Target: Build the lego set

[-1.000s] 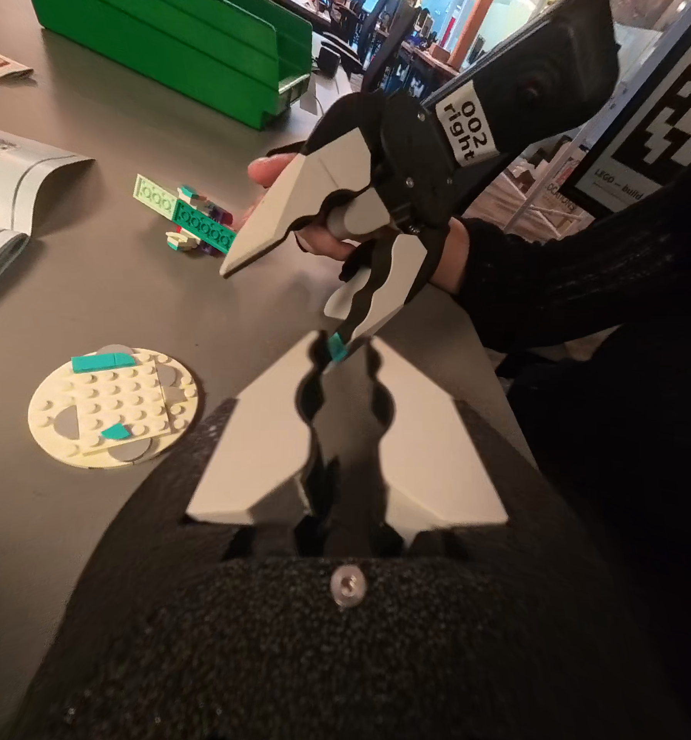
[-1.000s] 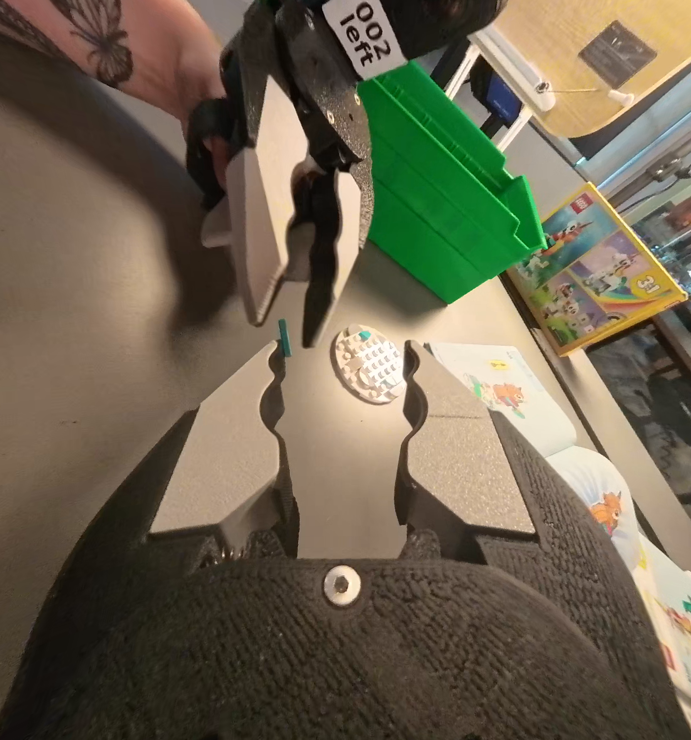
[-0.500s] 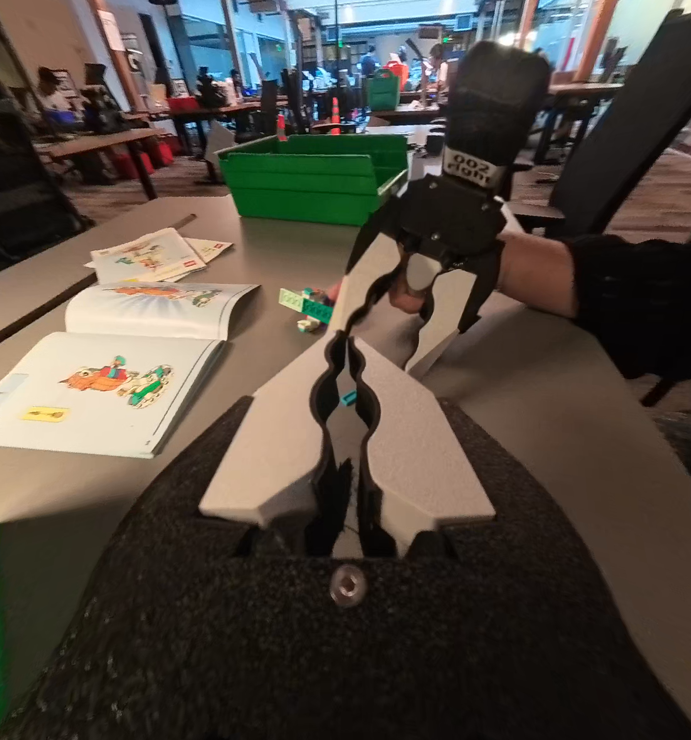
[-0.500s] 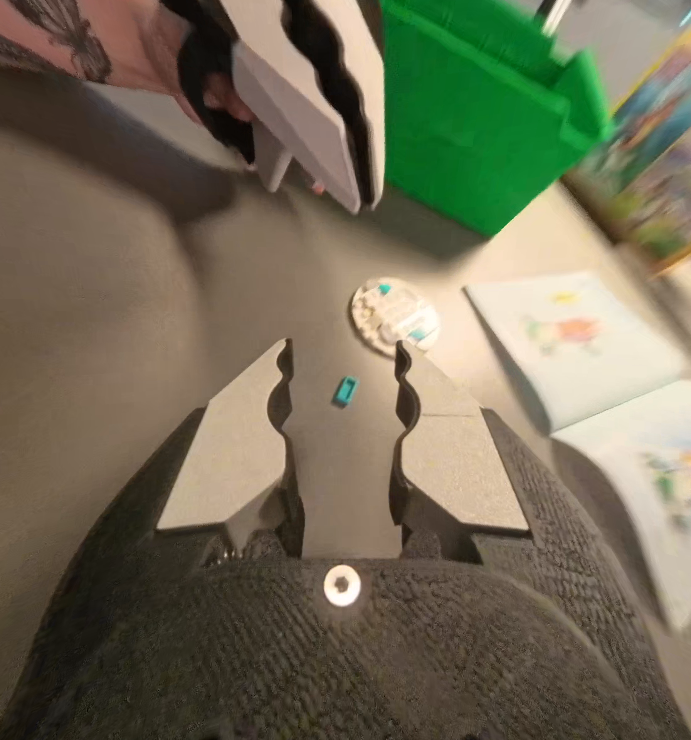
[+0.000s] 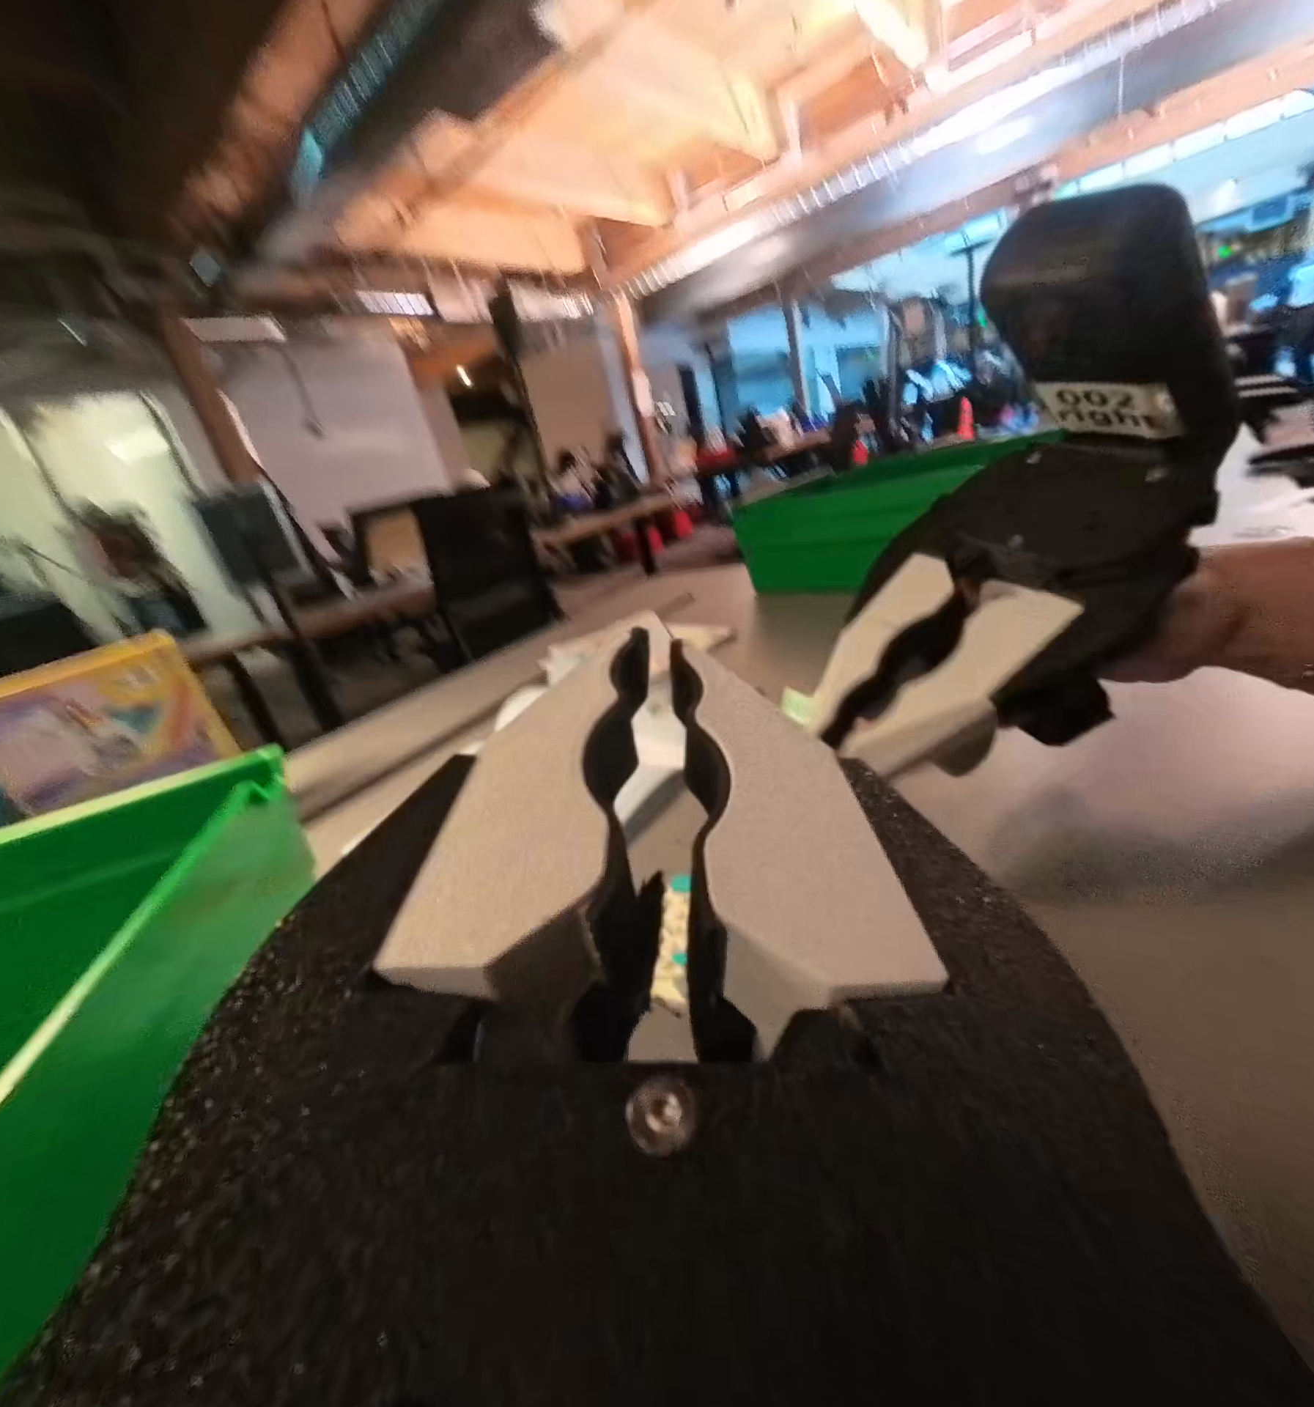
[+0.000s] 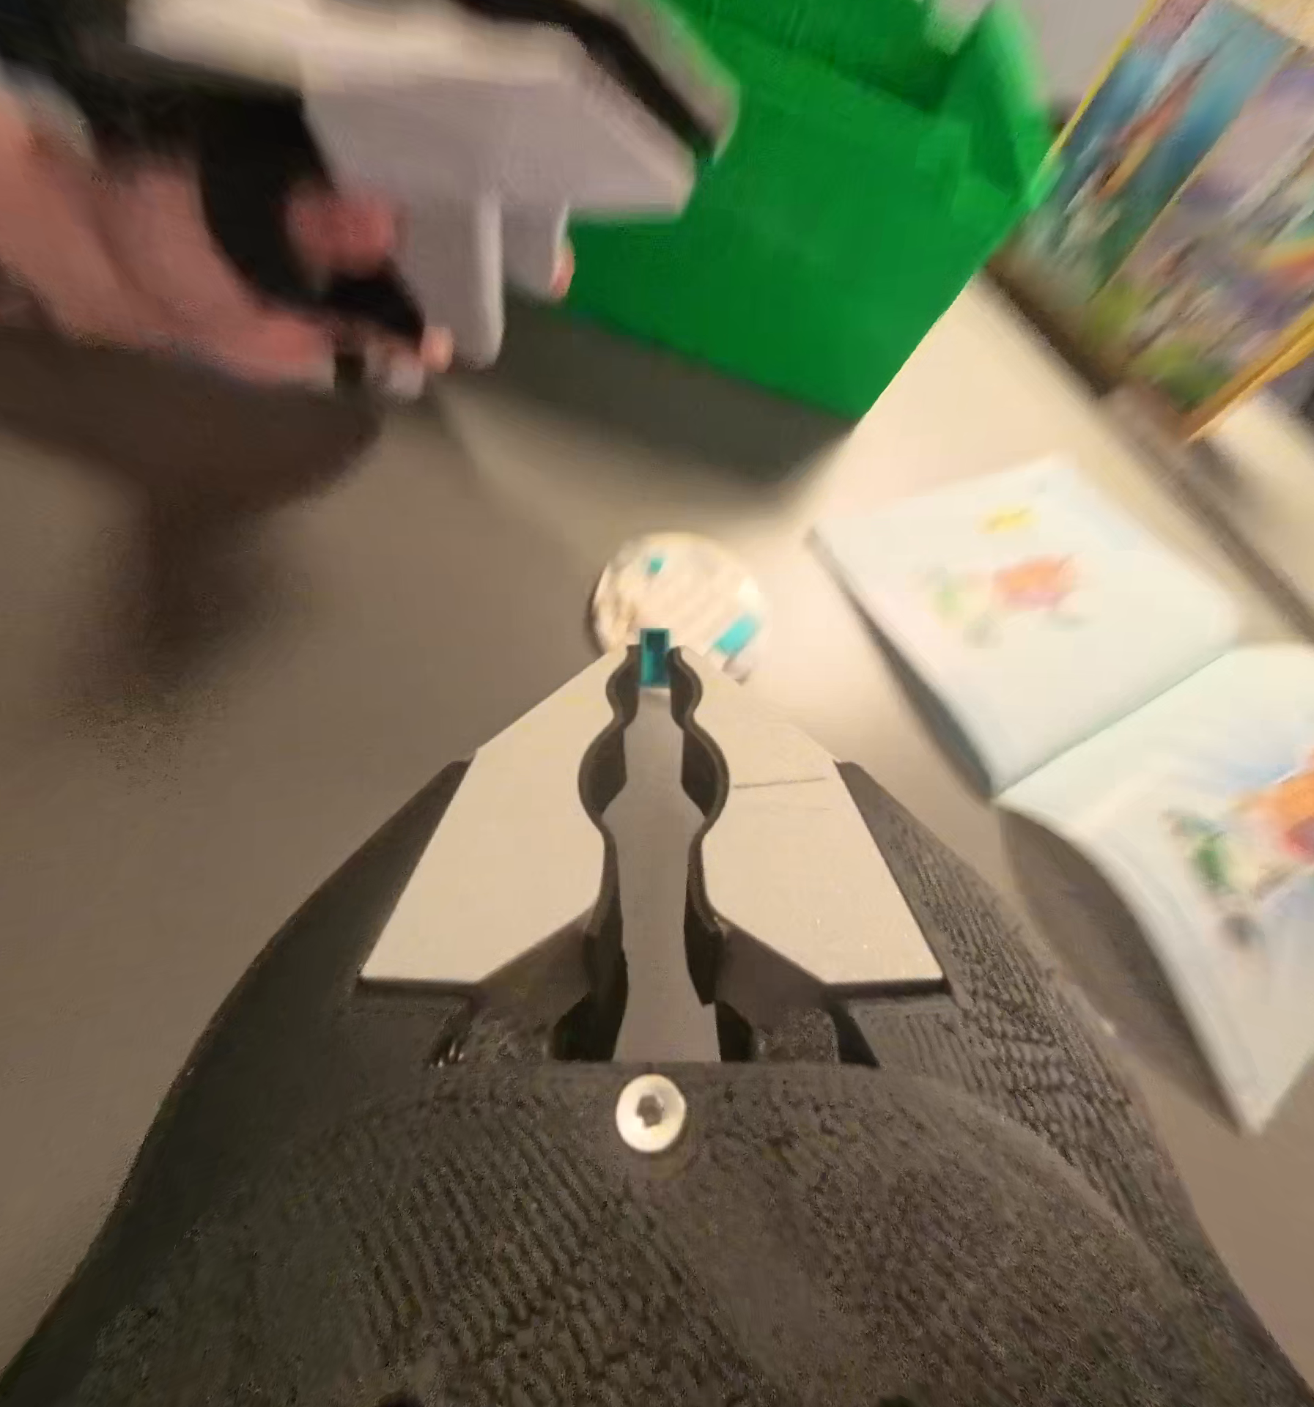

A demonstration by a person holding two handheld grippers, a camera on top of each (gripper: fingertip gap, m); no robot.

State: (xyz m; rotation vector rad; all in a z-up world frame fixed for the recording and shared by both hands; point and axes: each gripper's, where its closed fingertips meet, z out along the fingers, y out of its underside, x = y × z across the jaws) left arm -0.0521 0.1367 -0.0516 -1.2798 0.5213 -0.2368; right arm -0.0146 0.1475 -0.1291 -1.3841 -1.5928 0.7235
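My right gripper (image 6: 657,661) is shut on a small teal brick (image 6: 655,656), pinched between its fingertips just above the grey table (image 6: 219,761). Just beyond the tips lies a round white studded plate (image 6: 695,586) with teal pieces on it. My left gripper (image 5: 660,641) is tilted up, and its jaws stand a narrow slit apart with nothing between the tips. Part of the plate (image 5: 673,959) shows through the slit near the finger bases. The right gripper also shows in the left wrist view (image 5: 905,670), low over the table. The left gripper (image 6: 486,152) is a blur at the upper left of the right wrist view.
A green bin (image 5: 105,952) stands close on the left, and another (image 5: 829,533) farther back. In the right wrist view a green bin (image 6: 791,228), a colourful box (image 6: 1209,190) and an open booklet (image 6: 1057,647) lie to the right. A hand (image 6: 105,266) holds the left gripper.
The teal brick lay loose on the table between my right gripper's open fingers; now those fingers have shut on it. My left gripper has swung up and away, towards the near green bin.
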